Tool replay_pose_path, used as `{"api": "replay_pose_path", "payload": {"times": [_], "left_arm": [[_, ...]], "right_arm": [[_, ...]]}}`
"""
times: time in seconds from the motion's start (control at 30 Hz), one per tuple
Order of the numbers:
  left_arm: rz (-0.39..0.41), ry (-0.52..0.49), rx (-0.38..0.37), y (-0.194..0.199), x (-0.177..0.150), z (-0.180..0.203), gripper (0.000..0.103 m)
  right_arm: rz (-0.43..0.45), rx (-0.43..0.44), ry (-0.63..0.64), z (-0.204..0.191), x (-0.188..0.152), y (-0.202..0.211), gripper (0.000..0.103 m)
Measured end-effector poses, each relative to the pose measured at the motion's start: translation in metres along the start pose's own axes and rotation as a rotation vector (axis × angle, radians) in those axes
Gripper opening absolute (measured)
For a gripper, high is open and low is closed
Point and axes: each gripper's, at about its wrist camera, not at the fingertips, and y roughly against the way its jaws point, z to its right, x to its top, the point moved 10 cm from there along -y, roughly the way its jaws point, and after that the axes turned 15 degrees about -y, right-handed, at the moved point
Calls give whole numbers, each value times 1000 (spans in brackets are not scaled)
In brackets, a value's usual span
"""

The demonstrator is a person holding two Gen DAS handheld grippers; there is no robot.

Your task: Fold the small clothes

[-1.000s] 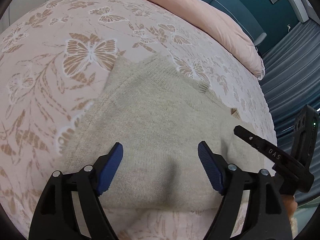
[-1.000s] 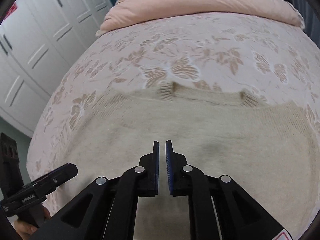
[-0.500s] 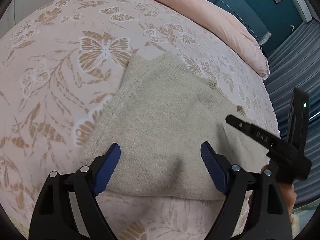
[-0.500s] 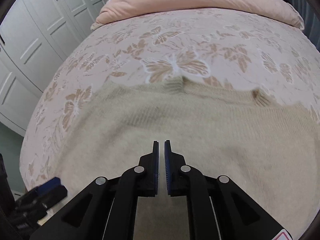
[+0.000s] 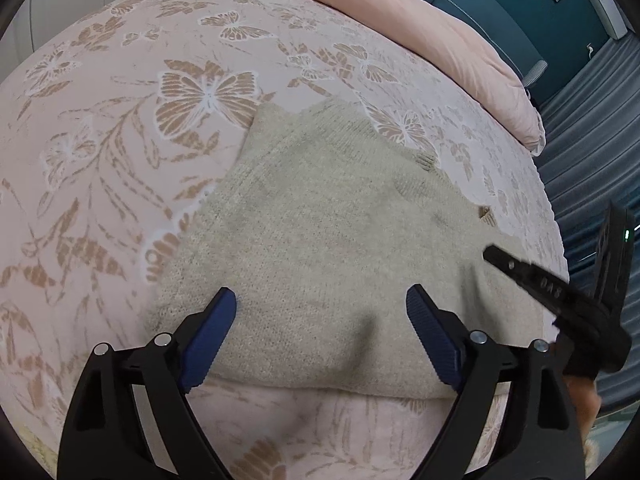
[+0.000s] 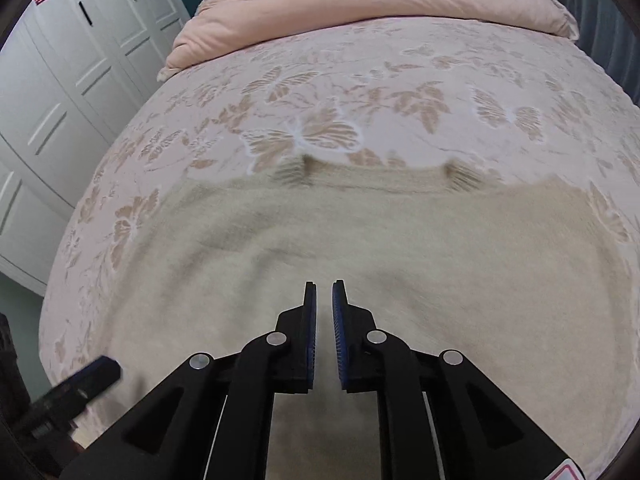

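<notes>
Left wrist view: left tongs [image 5: 320,328] gape wide over the beige knit's [image 5: 320,232] near folded edge on the bed [image 5: 100,140]; open bedspread lies at 9 and 12 o'clock. Right tongs [image 6: 324,308] nearly closed, holding nothing, above the knit

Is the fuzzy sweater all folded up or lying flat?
Mostly flat. The sweater lies spread across the bed, wide edge to edge; whether it is already doubled over, I cannot tell.
</notes>
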Motion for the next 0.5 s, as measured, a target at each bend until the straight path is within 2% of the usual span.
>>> {"api": "replay_pose_path", "payload": {"times": [0.07, 0.1, 0.13, 0.2, 0.33, 0.43, 0.47, 0.5], "left_arm": [[53, 57, -38, 11, 0, -5, 85], [86, 101, -68, 18, -1, -10, 86], [117, 161, -92, 25, -4, -17, 92], [154, 299, -116, 36, -14, -34, 94], [85, 531, -143, 21, -44, -59, 95], [74, 620, -193, 4, -49, -58, 95], [85, 636, -185, 1, -47, -57, 98], [100, 637, -183, -1, -41, -55, 98]], "right_arm": [[-11, -33, -46, 27, -8, 2, 14], [-15, -9, -74, 33, -10, 7, 14], [-13, 31, -84, 31, -10, 12, 14], [6, 77, -52, 15, -8, 19, 14], [-15, 87, 14, -19, -5, -4, 14], [-145, 52, 21, -23, -25, -48, 14], [-147, 57, 13, -22, -29, -57, 14], [-111, 74, 18, -23, -28, -56, 14]]}}
